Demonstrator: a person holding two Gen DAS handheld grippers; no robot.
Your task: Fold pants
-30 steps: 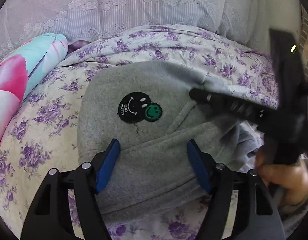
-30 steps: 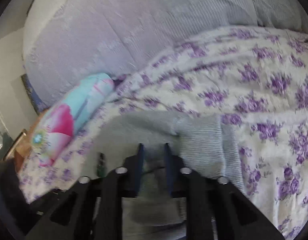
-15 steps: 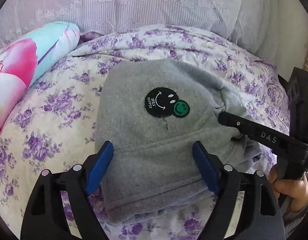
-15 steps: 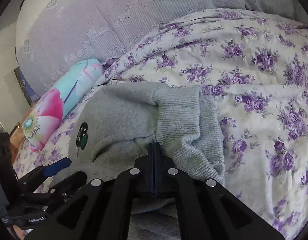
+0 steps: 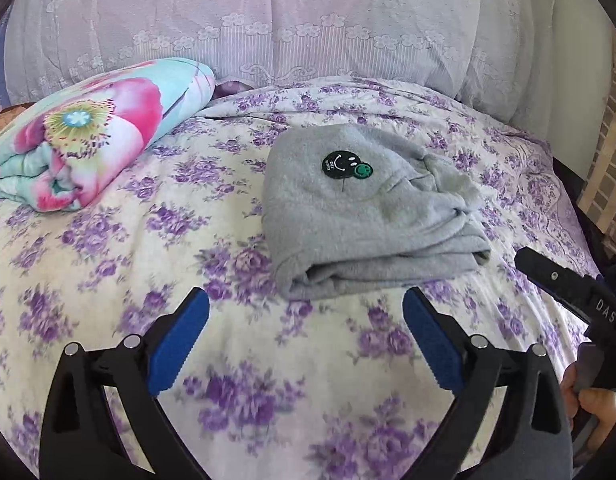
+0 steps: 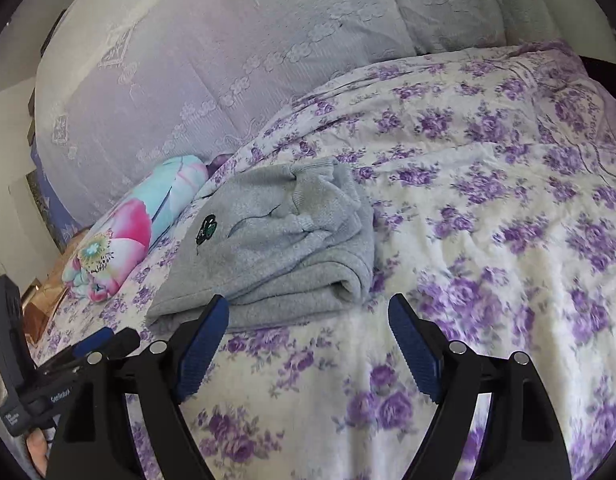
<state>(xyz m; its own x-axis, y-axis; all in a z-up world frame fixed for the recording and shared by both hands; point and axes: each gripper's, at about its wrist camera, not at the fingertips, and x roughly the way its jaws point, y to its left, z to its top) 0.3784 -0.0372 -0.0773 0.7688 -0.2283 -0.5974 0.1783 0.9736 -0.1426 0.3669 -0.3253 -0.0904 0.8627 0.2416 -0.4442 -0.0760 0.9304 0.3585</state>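
Folded grey pants (image 5: 367, 208) lie on the bed (image 5: 108, 240), both grippers free of them.

The left gripper (image 5: 304, 336) and right gripper (image 6: 308, 336) both have their fingers opening wide, with nothing between them. The bundle sits just beyond the fingertips in both views, its long axis running left to right and its smiley patch (image 5: 347, 165) facing up. The right gripper looks nearer, its left finger (image 6: 202, 346) overlapping the near edge. The far-right layers look bunched; how neatly they stack underneath is hidden. A rolled floral blanket (image 5: 92, 132) lies well apart to the left.
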